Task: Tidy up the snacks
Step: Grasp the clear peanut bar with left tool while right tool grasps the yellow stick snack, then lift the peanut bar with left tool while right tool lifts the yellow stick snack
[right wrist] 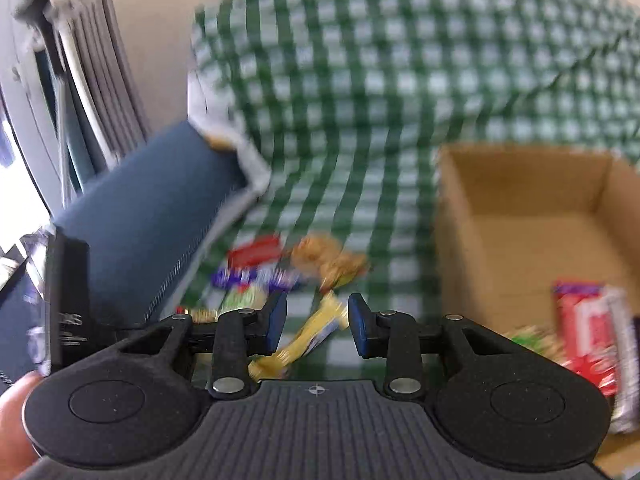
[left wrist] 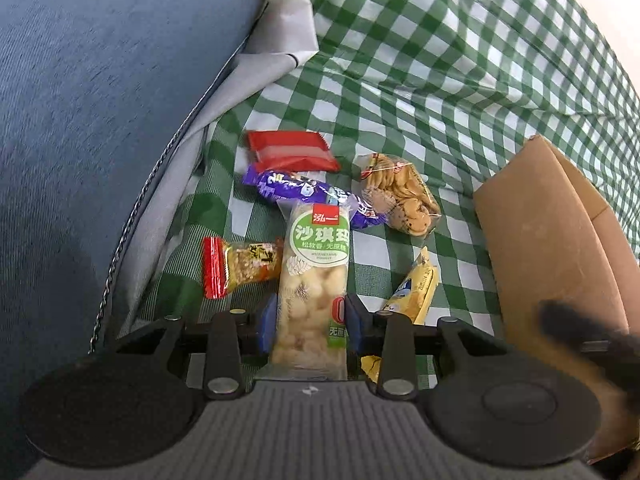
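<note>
Six wrapped snacks show in my left wrist view, scattered on the green-and-white checked cloth [left wrist: 420,60]. My left gripper [left wrist: 310,320] pinches the long clear sachima bar [left wrist: 314,280], its blue pads pressed against both sides of the wrapper's lower half. That bar has a green round label with white Chinese characters, a small red tag at the top, and pale puffed pieces showing through the plastic. Its top end overlaps the purple wrapped snack [left wrist: 308,196], which lies crosswise just below the red wafer packet [left wrist: 290,152]. To the left, touching the bar's side, sits a small peanut candy [left wrist: 236,266] with red crimped end and golden filling. To the right lies a clear bag of round biscuits [left wrist: 400,200], and nearer me a yellow packet [left wrist: 412,288] tilts beside my right pad. A blue cushion [left wrist: 100,120] fills the left side, and the cardboard box [left wrist: 552,240] stands at the right.

My right gripper [right wrist: 318,320] stands spread, nothing between its pads, hovering above the yellow packet in a blurred view. The box's interior holds a red-and-white packet [right wrist: 588,336] and something green beside it, too smeared to identify
</note>
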Action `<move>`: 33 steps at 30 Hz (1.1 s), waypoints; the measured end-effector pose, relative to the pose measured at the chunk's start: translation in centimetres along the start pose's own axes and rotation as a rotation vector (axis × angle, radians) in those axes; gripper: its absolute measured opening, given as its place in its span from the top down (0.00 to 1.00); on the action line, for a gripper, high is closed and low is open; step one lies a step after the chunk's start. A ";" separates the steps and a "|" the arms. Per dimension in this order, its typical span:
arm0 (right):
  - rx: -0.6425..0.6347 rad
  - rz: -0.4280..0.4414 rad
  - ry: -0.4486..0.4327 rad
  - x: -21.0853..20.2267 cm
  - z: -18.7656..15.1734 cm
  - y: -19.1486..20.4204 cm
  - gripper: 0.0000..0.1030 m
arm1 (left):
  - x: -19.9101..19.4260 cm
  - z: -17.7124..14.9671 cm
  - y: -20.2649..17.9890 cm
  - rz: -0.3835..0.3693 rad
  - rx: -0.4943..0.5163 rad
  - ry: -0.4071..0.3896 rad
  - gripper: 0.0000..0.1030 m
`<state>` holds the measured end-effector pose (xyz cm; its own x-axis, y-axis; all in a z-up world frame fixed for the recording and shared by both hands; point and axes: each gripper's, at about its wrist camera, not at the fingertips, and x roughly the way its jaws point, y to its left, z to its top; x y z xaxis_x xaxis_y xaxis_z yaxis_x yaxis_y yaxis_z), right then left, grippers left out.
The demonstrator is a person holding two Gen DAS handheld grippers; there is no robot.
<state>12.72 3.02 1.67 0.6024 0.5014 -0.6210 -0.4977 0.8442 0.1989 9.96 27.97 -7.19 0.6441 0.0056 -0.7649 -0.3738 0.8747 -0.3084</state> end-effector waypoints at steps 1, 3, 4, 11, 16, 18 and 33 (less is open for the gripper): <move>0.014 -0.021 0.040 1.5 0.0 0.5 0.63 | -0.1 0.0 0.2 -0.005 -0.017 -0.002 0.61; 0.082 -0.031 0.126 4.4 -0.1 0.6 0.60 | 0.0 0.3 0.5 -0.015 -0.051 -0.003 0.61; 0.124 -0.041 0.159 5.8 -0.2 0.5 0.60 | 0.1 0.4 0.5 -0.019 -0.060 -0.001 0.61; 0.182 -0.080 0.247 11.0 -1.0 1.3 0.60 | 0.4 0.4 1.2 -0.029 -0.091 0.009 0.60; 0.152 -0.107 0.280 12.1 -1.4 1.5 0.80 | 0.8 0.3 0.7 -0.025 -0.079 0.024 0.59; 0.142 -0.090 0.268 11.4 -1.4 1.3 0.89 | 0.9 0.2 0.5 -0.019 -0.071 0.027 0.58; -0.161 0.019 0.257 -1.9 -6.7 0.0 0.89 | -1.0 -2.0 -1.7 -0.118 -0.013 0.113 0.61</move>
<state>7.39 0.84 -2.21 0.4249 0.4352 -0.7938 -0.6119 0.7843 0.1024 8.63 25.52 -7.02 0.6051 -0.1518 -0.7816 -0.3094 0.8597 -0.4064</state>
